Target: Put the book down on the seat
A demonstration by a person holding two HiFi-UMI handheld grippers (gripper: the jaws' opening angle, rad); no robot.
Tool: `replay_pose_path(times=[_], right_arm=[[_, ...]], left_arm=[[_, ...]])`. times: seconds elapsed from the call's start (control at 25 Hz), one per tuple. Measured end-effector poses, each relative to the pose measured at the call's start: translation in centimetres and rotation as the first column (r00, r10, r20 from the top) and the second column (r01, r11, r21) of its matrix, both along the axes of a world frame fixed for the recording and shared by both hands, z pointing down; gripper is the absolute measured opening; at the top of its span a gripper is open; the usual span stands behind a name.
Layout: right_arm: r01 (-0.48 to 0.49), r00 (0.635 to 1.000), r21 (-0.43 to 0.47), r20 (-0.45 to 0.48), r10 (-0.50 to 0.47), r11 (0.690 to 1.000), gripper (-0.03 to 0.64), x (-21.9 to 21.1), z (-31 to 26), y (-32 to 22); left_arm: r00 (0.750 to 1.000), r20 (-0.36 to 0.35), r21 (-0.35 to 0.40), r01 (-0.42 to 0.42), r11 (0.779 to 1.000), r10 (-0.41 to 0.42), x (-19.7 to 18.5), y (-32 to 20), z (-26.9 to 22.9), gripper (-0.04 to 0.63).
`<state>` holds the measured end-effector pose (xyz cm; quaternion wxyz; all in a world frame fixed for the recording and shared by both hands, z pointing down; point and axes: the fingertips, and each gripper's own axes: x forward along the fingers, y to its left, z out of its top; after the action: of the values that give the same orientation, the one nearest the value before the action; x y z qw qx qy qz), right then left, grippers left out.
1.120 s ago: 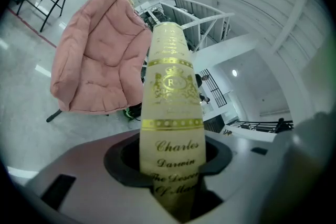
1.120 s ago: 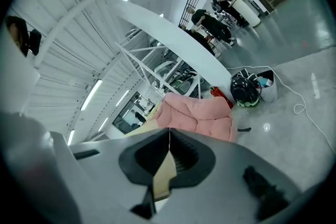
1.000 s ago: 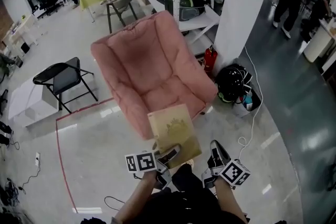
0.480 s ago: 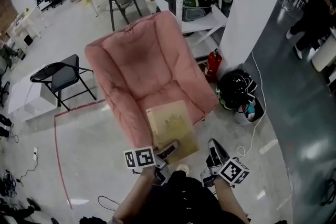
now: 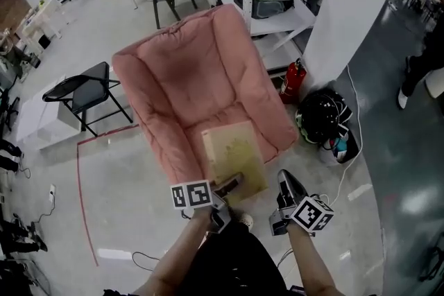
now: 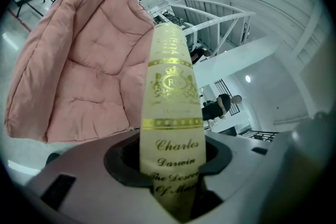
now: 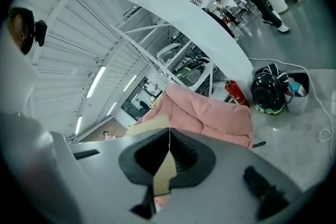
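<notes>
The left claw [image 5: 229,185] is clamped on the lower spine of a cream, cloth-bound book with gilt lettering [image 5: 232,152]. The left gripper view shows both pads pressing the spine, which stands upright between them. The book hangs in the air over the front edge of the seat [image 5: 205,125] of a padded pink fabric armchair [image 5: 187,66] and does not yet rest on it.

The right claw [image 5: 284,180] is pinched together on nothing, just to the right of the book and apart from it.

The book looks like a stiff, fairly thick hardback, probably of moderate weight. Held at one end only, it would tend to droop or twist. The spine is the firm place to hold it, since the cloth covers could slide or fall open. The soft cushion should take it gently.

On the floor beside a glossy black helmet [image 5: 320,116] stands a small pale tub [image 5: 343,148]. Its contents are too small to identify.
</notes>
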<state>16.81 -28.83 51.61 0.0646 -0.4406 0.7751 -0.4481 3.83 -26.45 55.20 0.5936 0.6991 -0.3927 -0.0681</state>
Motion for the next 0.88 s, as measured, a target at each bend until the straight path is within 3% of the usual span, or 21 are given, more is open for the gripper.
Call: replay_pose_path(times=[0.28, 0.88], right_arm=[[-0.038, 0.999, -0.035, -0.019, 0.038, 0.999, 0.012, -0.7, 3.7, -4.4], [-0.112, 0.994, -0.113, -0.029, 0.109, 0.987, 0.012, -1.4, 14.1, -10.1]], left_arm=[[1.0, -0.001, -0.064, -0.002, 0.998, 0.002, -1.1, -4.6, 4.3, 0.215], [0.999, -0.051, -0.189, -0.021, 0.982, 0.012, -1.2, -11.9, 18.4, 0.216]])
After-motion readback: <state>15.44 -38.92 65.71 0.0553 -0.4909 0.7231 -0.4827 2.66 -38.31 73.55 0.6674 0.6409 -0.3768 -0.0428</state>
